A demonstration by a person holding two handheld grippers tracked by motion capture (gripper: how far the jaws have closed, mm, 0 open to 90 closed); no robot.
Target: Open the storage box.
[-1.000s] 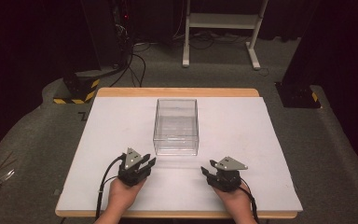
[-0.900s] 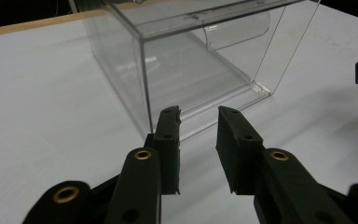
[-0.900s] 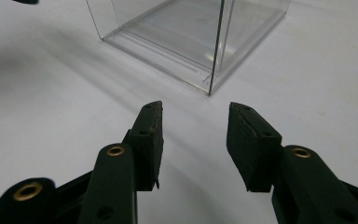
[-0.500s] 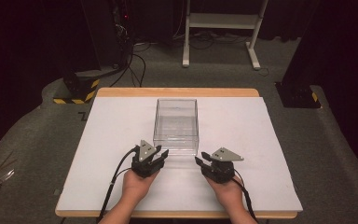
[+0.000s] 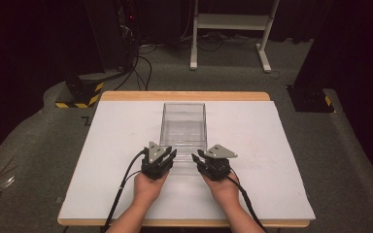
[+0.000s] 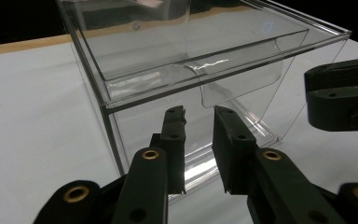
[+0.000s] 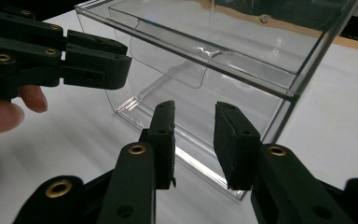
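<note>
A white table (image 5: 126,145) was seen filling the frame's middle. A clear plastic box (image 5: 184,124) stood at its centre. Just below it, the left gripper (image 5: 167,157) and right gripper (image 5: 199,157) were held, jaws slightly parted, nothing gripped.

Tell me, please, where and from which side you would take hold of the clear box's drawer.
Probably by the curved pull tab at the drawer front, from the person's side: it hangs below the front lip of the clear box, thin enough to pinch, facing both grippers.
</note>
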